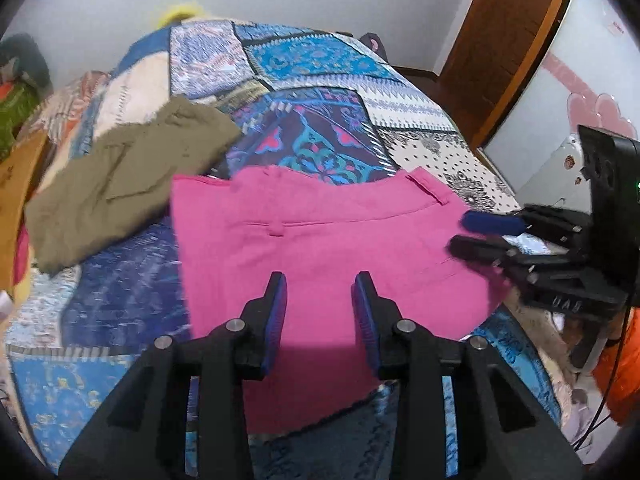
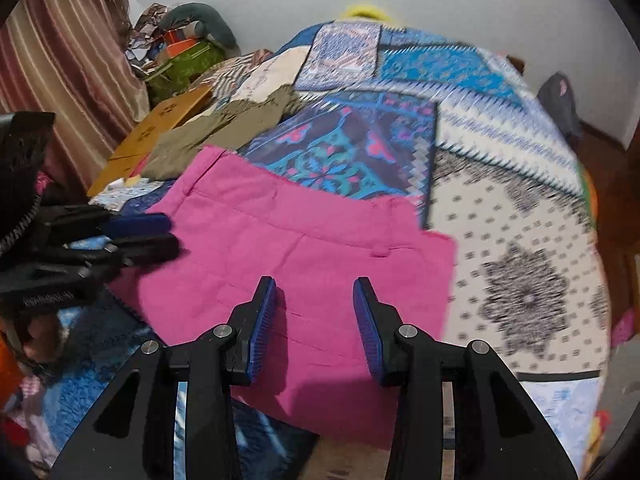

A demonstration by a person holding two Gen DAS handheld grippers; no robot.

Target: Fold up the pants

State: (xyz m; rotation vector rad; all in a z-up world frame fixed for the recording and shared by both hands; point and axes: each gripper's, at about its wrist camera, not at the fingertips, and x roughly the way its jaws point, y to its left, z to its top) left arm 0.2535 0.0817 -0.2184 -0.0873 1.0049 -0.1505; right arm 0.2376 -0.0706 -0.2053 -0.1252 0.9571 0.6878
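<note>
**Operator:** Fingers (image 1: 280, 308) of the left gripper (image 1: 319, 280) stand wide apart with nothing between them; same for the right gripper (image 2: 315, 284). Both hover above the pink pants (image 1: 320, 240), neither visibly touching the cloth.

**Technician:** Location of the garment?

**Operator:** Flat on the patchwork quilt (image 1: 320, 132), already doubled into a compact panel, waistband and belt loop (image 1: 277, 230) toward the far side. Its near edge lies at the mattress edge.

**Technician:** Failure modes?

**Operator:** Probable: a pinch that catches only the top layer, so the layers separate on lifting. The quilt could also be pinched along with the hem. Uneven lift between grippers would likely skew the fold. The olive garment (image 1: 120, 184) lies just beside the left corner; a wide sweep may drag it.
</note>
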